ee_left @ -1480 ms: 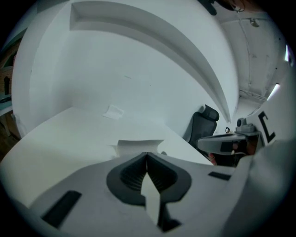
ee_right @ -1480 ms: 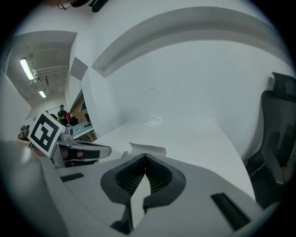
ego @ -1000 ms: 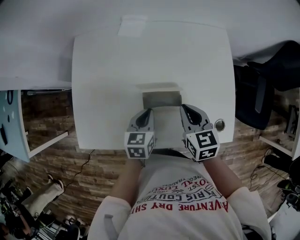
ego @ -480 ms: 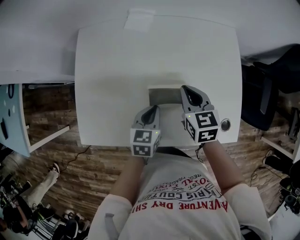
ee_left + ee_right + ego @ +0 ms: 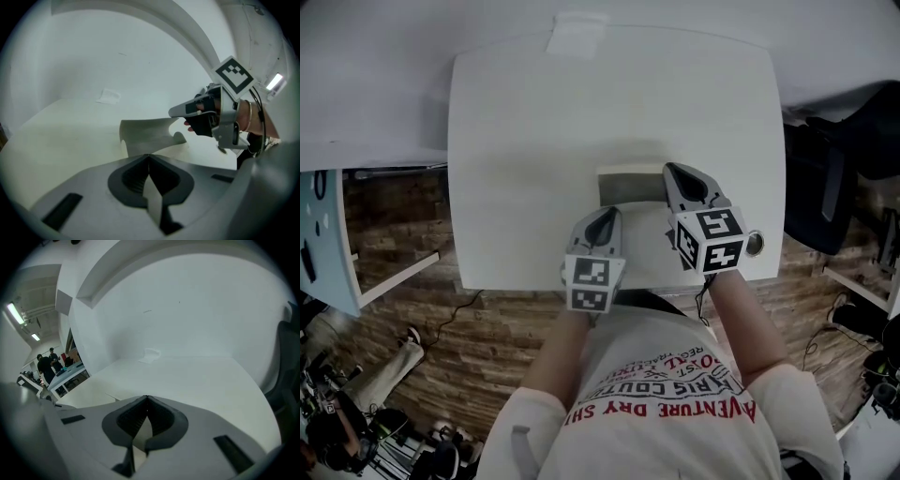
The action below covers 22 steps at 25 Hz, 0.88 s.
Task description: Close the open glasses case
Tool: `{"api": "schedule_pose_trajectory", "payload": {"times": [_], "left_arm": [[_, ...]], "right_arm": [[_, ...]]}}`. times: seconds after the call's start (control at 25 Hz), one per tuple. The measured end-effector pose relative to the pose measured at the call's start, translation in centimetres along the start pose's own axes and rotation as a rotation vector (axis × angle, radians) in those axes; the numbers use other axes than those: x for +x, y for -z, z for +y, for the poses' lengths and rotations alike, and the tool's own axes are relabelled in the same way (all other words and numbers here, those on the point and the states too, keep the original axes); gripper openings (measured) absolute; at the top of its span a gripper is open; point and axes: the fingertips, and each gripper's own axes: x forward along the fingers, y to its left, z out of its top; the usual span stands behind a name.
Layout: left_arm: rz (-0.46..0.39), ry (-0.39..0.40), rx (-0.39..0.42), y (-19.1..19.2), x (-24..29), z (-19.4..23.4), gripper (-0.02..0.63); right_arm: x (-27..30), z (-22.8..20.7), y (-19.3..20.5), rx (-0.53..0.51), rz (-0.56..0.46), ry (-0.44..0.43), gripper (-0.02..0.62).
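The glasses case (image 5: 628,187) is grey and lies on the white table (image 5: 534,141), near its near edge and a bit to the right of the middle. In the left gripper view its lid looks tipped up, so the case is open.

The right gripper (image 5: 677,174) is at the right end of the case. Its tip is very close to the case, but I cannot tell if they touch. Its two jaws are pressed together with nothing between them. The left gripper (image 5: 606,218) is just on the near side of the case and does not touch it. Its jaws are pressed together too, and they hold nothing. Each gripper has a cube with black and white square marks.

The person's white shirt (image 5: 666,403) has red words, seen upside down. One line reads "AVENTURE DRY"; the rest is too hard to read.

A small white paper patch (image 5: 576,36) lies at the far edge of the table. A small round ring (image 5: 754,244) sits at the near right corner. A black chair (image 5: 848,159) stands right of the table. The floor (image 5: 431,328) is brown wood. Some people (image 5: 47,363) stand far off to the left.
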Motion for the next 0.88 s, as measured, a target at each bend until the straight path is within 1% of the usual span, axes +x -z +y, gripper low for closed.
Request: {"api": "schedule_pose_trajectory", "payload": {"times": [0.16, 0.4, 0.56, 0.76, 0.88], "left_arm": [[0.008, -0.001, 0.004, 0.0, 0.3, -0.2, 0.008], [-0.023, -0.015, -0.058, 0.0, -0.2, 0.7, 0.008], [-0.024, -0.017, -0.067, -0.1, -0.9, 0.5, 0.008], [-0.048, -0.006, -0.102, -0.4, -1.6, -0.5, 0.008], [-0.046, -0.002, -0.103, -0.1, -2.0, -0.6, 0.008]], "right_arm": [[-1.0, 0.4, 0.9, 0.007, -0.006, 0.003, 0.012], [-2.1, 1.2, 2.8, 0.02, -0.008, 0.002, 0.012], [-2.5, 1.6, 3.9, 0.03, -0.001, 0.008, 0.012], [-2.5, 1.6, 5.4, 0.037, 0.004, 0.03, 0.012], [-2.2, 2.1, 6.7, 0.044, 0.022, 0.021, 0.012]]}}
